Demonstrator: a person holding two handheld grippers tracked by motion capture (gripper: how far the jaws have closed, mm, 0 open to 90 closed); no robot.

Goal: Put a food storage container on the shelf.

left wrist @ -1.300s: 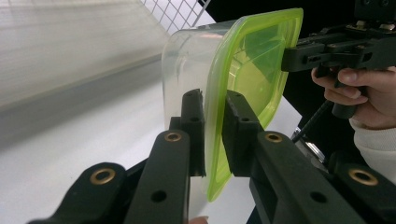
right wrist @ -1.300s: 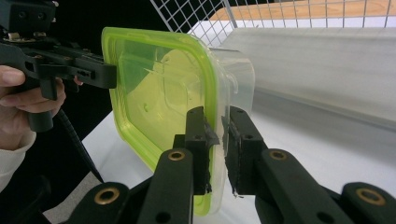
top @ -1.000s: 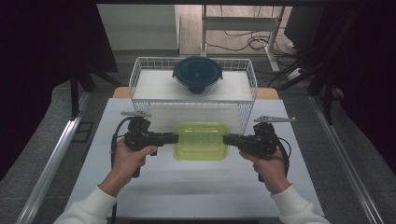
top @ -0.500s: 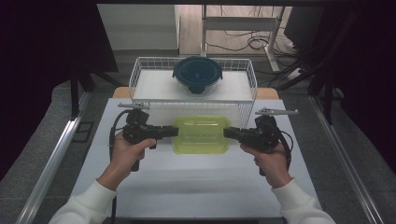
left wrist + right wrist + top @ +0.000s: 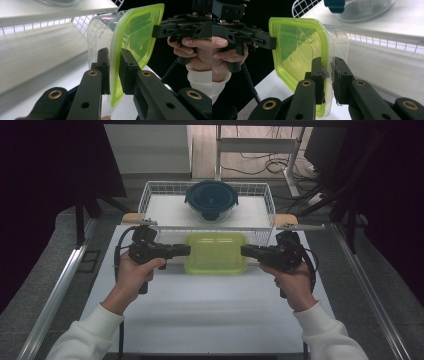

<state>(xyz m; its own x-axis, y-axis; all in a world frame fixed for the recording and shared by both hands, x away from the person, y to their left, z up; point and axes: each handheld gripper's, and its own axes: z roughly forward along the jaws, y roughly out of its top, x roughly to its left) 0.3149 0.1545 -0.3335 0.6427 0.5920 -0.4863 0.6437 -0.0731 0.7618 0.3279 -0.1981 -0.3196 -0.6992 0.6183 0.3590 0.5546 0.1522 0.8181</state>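
A clear container with a yellow-green lid (image 5: 216,252) is held between the two grippers, just in front of the white wire basket (image 5: 150,195); since a second ago it has moved away from the person and now sits right at the basket's near rim. The left gripper (image 5: 186,250) pinches the lid's edge on its left end, its jaws closed narrow over the rim as the left gripper view shows (image 5: 113,65). The right gripper (image 5: 245,251) does the same on the opposite end, jaws clamped on lid rim and container wall (image 5: 328,68). Both hands have advanced with it. Inside the basket a round glass bowl with a dark blue lid (image 5: 211,198) stays where it was, on the white table (image 5: 210,320).
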